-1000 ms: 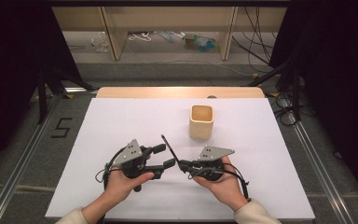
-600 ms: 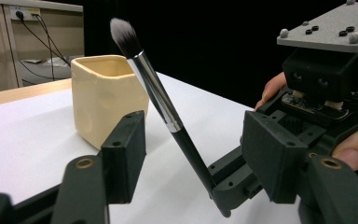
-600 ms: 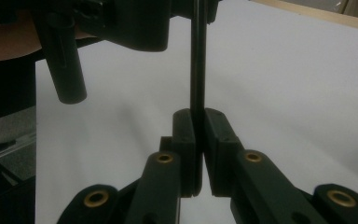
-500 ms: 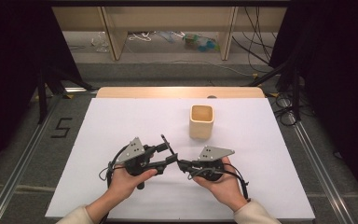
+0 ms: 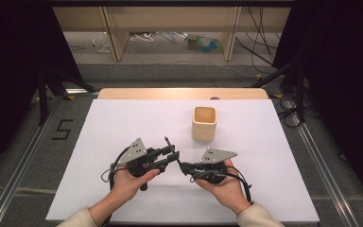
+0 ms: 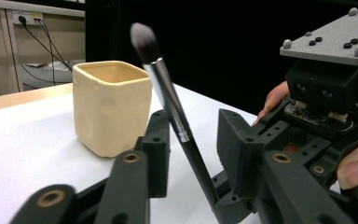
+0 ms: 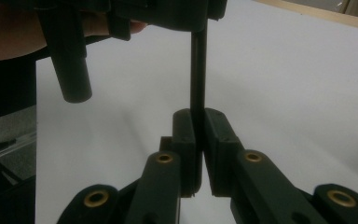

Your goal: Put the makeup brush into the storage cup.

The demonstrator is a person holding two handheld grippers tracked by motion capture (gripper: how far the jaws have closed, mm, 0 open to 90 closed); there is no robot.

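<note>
A black-handled makeup brush [image 5: 170, 147] with a silver ferrule and a grey tuft stands tilted, tuft up, between my two grippers at the table's front middle. My right gripper [image 7: 198, 128] is shut on the lower end of the brush handle [image 7: 198, 70]; in the high view that gripper [image 5: 185, 168] points left. My left gripper [image 6: 193, 140] is open, its jaws on either side of the brush shaft [image 6: 168, 93], which leans by the left jaw. In the high view the left gripper [image 5: 171, 156] points right. A cream square cup [image 5: 203, 124] stands upright and apart behind them, also in the left gripper view [image 6: 109, 107].
A white sheet [image 5: 99, 142] covers the table, with a wooden edge [image 5: 179, 93] at the far side. Metal rails [image 5: 19, 175] run along the floor on both sides. Shelving and cables [image 5: 264, 52] lie beyond the table.
Both hands have shifted slightly, bringing the left gripper's jaws closer around the brush shaft. The right gripper keeps its hold on the handle.
</note>
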